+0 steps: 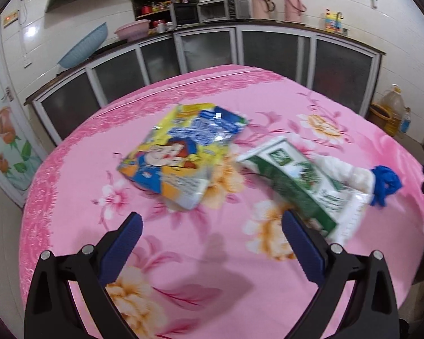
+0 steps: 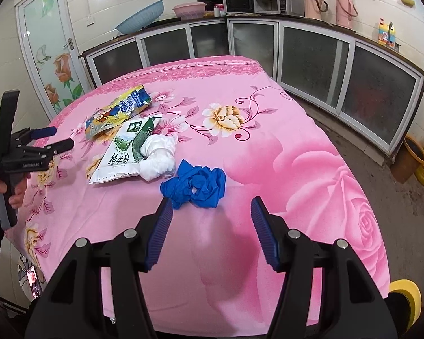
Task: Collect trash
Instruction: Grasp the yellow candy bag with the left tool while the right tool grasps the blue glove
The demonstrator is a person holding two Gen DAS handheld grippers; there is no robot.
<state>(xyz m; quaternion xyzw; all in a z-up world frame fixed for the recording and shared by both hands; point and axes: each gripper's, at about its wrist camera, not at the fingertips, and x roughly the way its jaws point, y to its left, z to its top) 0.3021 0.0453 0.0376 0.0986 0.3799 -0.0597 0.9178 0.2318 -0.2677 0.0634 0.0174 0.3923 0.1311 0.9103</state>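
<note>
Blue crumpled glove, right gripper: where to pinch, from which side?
Pinch the raised knotted middle of the blue glove, coming straight ahead and down with the right gripper. Its jaws are open and already bracket it; the flat loose edges offer less to bite.

- Left gripper (image 1: 212,220), jaws spread wide above pink floral tablecloth (image 1: 79,175)
- Yellow snack packet (image 1: 181,152) lying flat ahead
- Green milk carton (image 1: 294,178) beside white wad (image 1: 350,175) and blue glove (image 1: 385,185)

My left gripper (image 1: 212,223) hangs with jaws spread wide, nothing between them. My right gripper (image 2: 212,206) is likewise wide apart and empty. My left hand (image 2: 2,195) wraps the left gripper's handle.
</note>
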